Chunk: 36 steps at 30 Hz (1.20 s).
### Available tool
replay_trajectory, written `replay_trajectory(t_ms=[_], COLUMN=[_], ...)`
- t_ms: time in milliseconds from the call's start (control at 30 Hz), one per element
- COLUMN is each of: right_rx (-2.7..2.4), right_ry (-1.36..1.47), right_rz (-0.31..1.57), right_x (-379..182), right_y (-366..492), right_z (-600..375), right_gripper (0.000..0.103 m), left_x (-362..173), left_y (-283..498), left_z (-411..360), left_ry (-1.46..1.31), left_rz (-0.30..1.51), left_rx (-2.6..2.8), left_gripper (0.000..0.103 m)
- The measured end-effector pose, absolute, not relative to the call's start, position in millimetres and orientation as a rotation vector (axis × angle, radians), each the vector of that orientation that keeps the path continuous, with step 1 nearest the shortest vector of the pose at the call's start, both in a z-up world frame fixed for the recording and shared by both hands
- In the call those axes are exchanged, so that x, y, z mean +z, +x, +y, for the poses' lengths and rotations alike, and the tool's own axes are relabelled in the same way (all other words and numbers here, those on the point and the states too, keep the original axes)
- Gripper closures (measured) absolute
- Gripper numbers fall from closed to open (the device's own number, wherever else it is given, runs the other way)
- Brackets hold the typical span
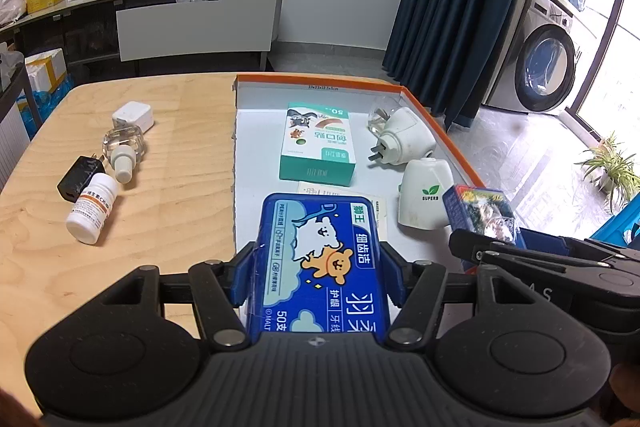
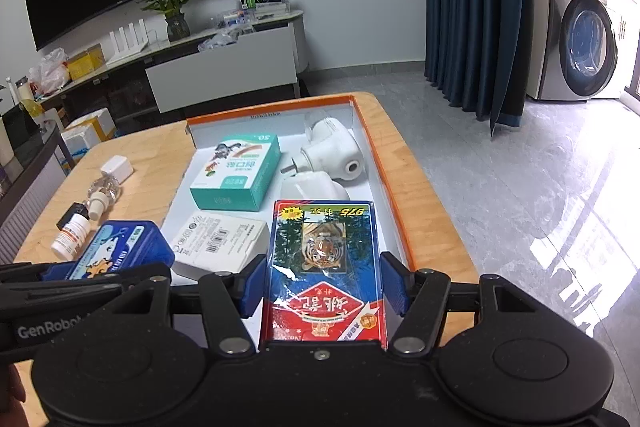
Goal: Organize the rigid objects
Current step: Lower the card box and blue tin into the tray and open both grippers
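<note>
My left gripper [image 1: 319, 259] is shut on a blue dental-floss box [image 1: 320, 227] with a cartoon bear, held over the near left part of the orange-rimmed white tray [image 1: 440, 123]. My right gripper [image 2: 323, 263] is shut on a red and blue tiger card pack [image 2: 324, 239], held over the tray's [image 2: 384, 163] near right part. Each box shows in the other view too: the floss box [image 2: 120, 247] at the left, the card pack [image 1: 480, 211] at the right. The two grippers sit side by side.
In the tray lie a teal plaster box [image 1: 318, 147], two white plug-in devices [image 1: 404, 141] [image 1: 420, 195] and a flat white box [image 2: 220, 243]. On the wooden table [image 1: 180, 99] to the left lie a white charger [image 1: 132, 115], clear bottle [image 1: 124, 147], black charger [image 1: 78, 177] and pill bottle [image 1: 94, 211].
</note>
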State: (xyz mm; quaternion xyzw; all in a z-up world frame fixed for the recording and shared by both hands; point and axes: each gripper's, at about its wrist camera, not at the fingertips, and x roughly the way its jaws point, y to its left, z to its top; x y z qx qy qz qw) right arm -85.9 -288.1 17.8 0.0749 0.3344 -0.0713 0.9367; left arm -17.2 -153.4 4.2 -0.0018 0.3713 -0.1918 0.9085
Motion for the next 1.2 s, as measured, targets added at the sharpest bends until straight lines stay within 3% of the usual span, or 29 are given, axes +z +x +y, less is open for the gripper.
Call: replay_trajectory(t_ms=[333,467,1200], right_rx=[-0.186,-0.193,-0.076], right_ry=[0.174,0.172,0.098], right_rz=[0.638,0.626,0.629], right_x=[27,31,50], right_y=[-90,-92,-77], right_z=[-298,-297,-241], right_gripper=[0.030,0.028,0.019], left_x=[1,1,20], left_y=[-15,-15,-8], left_z=[-156,-156,-95], left_ry=[-0.005,-0.020,-0.043], left_rz=[0.783,0.785,0.759], left_rx=[-0.416,-0.451,-0.316], left_gripper=[0.040,0.026,0.019])
